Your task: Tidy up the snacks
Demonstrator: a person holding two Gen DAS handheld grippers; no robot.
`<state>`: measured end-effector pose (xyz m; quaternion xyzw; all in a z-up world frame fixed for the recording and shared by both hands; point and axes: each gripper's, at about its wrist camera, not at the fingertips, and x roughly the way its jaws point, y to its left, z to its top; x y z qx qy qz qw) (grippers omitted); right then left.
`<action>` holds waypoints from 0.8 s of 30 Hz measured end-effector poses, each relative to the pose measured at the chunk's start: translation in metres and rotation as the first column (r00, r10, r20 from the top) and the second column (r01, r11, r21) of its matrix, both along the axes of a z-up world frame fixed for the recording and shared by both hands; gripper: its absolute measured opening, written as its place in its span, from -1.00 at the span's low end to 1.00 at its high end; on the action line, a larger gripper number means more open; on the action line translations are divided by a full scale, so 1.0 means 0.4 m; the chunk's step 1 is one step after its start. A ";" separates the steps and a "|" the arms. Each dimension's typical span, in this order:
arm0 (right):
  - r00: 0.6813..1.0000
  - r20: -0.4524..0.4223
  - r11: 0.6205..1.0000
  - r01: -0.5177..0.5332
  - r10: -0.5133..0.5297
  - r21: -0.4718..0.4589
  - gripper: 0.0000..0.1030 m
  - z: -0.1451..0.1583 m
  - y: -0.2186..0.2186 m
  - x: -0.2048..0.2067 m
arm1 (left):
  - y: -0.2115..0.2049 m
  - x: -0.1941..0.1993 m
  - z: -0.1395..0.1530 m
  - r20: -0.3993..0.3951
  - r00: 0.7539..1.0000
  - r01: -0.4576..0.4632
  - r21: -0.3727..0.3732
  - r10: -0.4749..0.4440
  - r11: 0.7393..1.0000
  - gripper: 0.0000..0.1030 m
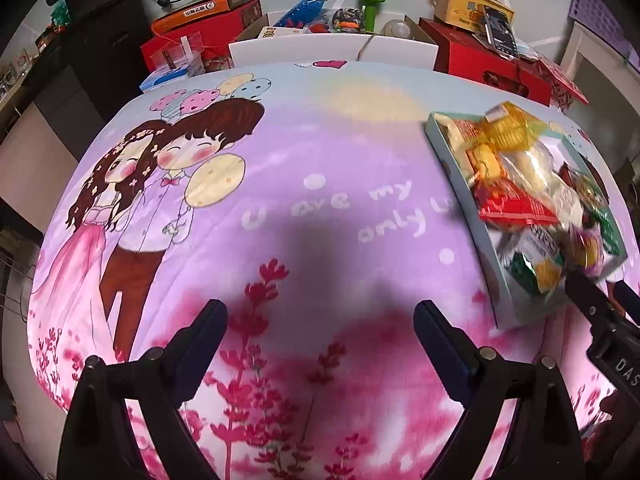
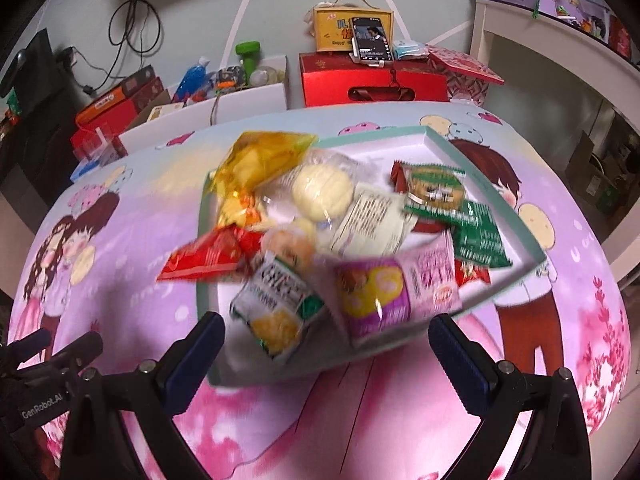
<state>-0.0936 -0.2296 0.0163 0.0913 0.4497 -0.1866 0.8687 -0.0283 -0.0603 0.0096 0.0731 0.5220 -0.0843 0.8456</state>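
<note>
A shallow teal-rimmed white box lies on the cartoon blanket, piled with snack packets. Among them are a yellow bag, a red packet, a round bun in clear wrap, green packets, a purple packet and a white-and-green packet. My right gripper stands open just short of the box's near edge, nothing between its fingers. In the left wrist view the box sits at the right. My left gripper hangs open over bare blanket. The right gripper's fingers reach in beside the box.
The blanket covers a table whose far edge meets a white open carton of odds and ends. Behind stand red gift boxes, a yellow carrier box with a phone leaning on it, and cables on the wall.
</note>
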 end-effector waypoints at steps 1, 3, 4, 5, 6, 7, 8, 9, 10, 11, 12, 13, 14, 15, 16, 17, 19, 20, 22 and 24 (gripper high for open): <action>1.000 -0.004 1.000 -0.003 0.003 0.000 1.00 -0.005 0.006 -0.008 | 0.001 -0.008 0.000 0.002 1.000 0.002 0.002 -0.002 1.000 0.83; 1.000 -0.013 1.000 -0.010 0.010 -0.004 1.00 -0.015 0.015 -0.022 | 0.003 -0.022 -0.002 0.005 1.000 0.008 0.008 -0.008 1.000 0.83; 1.000 -0.020 1.000 -0.013 0.013 -0.007 1.00 -0.021 0.021 -0.028 | 0.004 -0.028 -0.002 0.007 1.000 0.008 0.009 -0.008 1.000 0.83; 1.000 -0.024 1.000 -0.014 0.014 -0.008 1.00 -0.025 0.025 -0.032 | 0.004 -0.034 -0.002 0.009 1.000 0.007 0.010 -0.008 1.000 0.83; 1.000 -0.028 1.000 -0.016 0.015 -0.009 1.00 -0.028 0.029 -0.035 | 0.007 -0.039 -0.001 0.011 1.000 0.006 0.013 -0.006 1.000 0.83; 0.999 -0.030 1.000 -0.017 0.017 -0.010 1.00 -0.030 0.032 -0.039 | 0.009 -0.043 -0.001 0.012 1.000 0.003 0.015 -0.003 1.000 0.83; 0.999 -0.030 1.000 -0.017 0.017 -0.012 1.00 -0.030 0.032 -0.040 | 0.011 -0.044 -0.001 0.013 1.000 -0.001 0.017 0.001 1.000 0.83; 0.999 -0.027 1.000 -0.017 0.017 -0.016 1.00 -0.028 0.033 -0.042 | 0.013 -0.044 -0.001 0.012 1.000 -0.004 0.018 0.004 1.000 0.83; 1.000 -0.021 1.000 -0.015 0.015 -0.020 1.00 -0.025 0.034 -0.044 | 0.013 -0.042 -0.001 0.010 1.000 -0.006 0.018 0.006 1.000 0.83; 1.000 -0.019 1.000 -0.012 0.012 -0.022 1.00 -0.022 0.035 -0.044 | 0.014 -0.041 -0.002 0.008 1.000 -0.009 0.019 0.009 1.000 0.83; 1.000 -0.017 1.000 -0.009 0.009 -0.024 1.00 -0.022 0.035 -0.045 | 0.015 -0.040 -0.004 0.004 1.000 -0.011 0.021 0.011 1.000 0.83; 1.000 -0.017 1.000 -0.010 0.009 -0.022 1.00 -0.021 0.035 -0.045 | 0.016 -0.038 -0.006 0.000 1.000 -0.012 0.023 0.012 1.000 0.83; 1.000 -0.018 1.000 -0.009 0.009 -0.020 1.00 -0.021 0.033 -0.045 | 0.016 -0.036 -0.009 -0.005 1.000 -0.014 0.025 0.014 1.000 0.83; 1.000 -0.018 1.000 -0.008 0.008 -0.020 1.00 -0.022 0.033 -0.044 | 0.016 -0.034 -0.011 -0.010 1.000 -0.015 0.028 0.015 1.000 0.83; 1.000 -0.017 1.000 -0.008 0.008 -0.020 1.00 -0.021 0.031 -0.044 | 0.017 -0.032 -0.012 -0.012 1.000 -0.017 0.030 0.017 0.999 0.83; 1.000 -0.017 1.000 -0.008 0.007 -0.019 1.00 -0.022 0.031 -0.043 | 0.017 -0.031 -0.012 -0.012 1.000 -0.019 0.032 0.019 0.999 0.83; 1.000 -0.019 1.000 -0.008 0.007 -0.016 1.00 -0.024 0.031 -0.042 | 0.020 -0.025 -0.015 -0.015 1.000 -0.021 0.033 0.022 0.999 0.83; 1.000 -0.020 1.000 -0.008 0.007 -0.014 1.00 -0.026 0.030 -0.041 | 0.021 -0.024 -0.015 -0.017 1.000 -0.022 0.032 0.022 0.999 0.83; 1.000 -0.023 1.000 -0.009 0.009 -0.012 1.00 -0.030 0.029 -0.040 | 0.022 -0.020 -0.018 -0.023 0.999 -0.022 0.035 0.023 0.999 0.83; 1.000 -0.024 1.000 -0.013 0.013 -0.010 1.00 -0.032 0.029 -0.039 | 0.021 -0.018 -0.020 -0.028 0.999 -0.019 0.039 0.020 0.999 0.83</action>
